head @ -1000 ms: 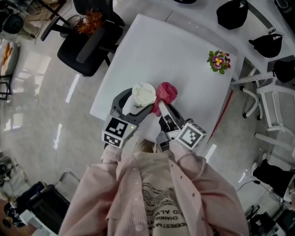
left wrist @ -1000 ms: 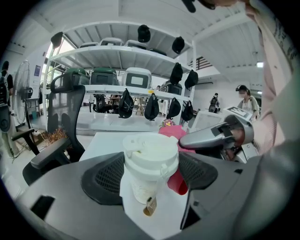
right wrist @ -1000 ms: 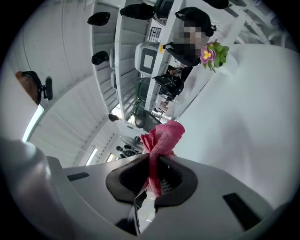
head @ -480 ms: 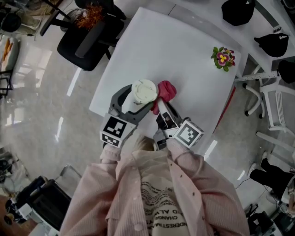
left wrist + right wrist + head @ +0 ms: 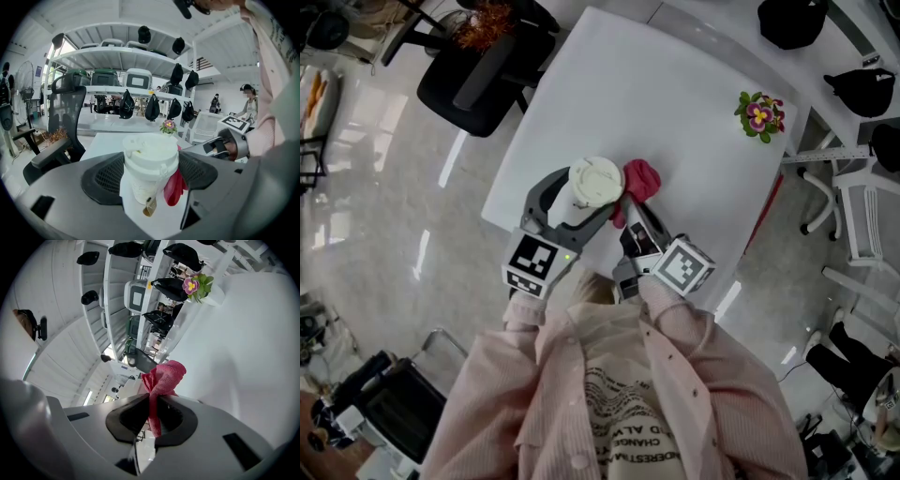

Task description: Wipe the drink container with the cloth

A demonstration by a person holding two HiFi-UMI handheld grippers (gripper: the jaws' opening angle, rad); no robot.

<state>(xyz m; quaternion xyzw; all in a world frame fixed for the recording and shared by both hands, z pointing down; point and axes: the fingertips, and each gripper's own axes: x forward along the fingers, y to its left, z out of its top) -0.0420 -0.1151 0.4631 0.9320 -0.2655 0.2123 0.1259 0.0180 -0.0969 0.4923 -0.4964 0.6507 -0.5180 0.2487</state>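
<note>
Drink container (image 5: 596,181): a white cup with a domed white lid, upright near the near edge of the surface (image 5: 675,94), as one second earlier. The left gripper (image 5: 579,208) clamps it, both black mesh-padded jaws pressed against the lid's sides. The right gripper (image 5: 630,217) pinches a red woven cloth (image 5: 641,177), bunched into folds. The cloth touches the cup's right side, a contact unchanged from the earlier frames. A small brown tag (image 5: 149,206) hangs by the cup's wall. The surface is white, matte and round-cornered, with potted flowers (image 5: 760,114) near its far right corner. The room has a glossy pale floor (image 5: 394,234), a black office chair (image 5: 478,80) beyond the far left corner, and white shelving (image 5: 126,51) bearing dark bags.
</note>
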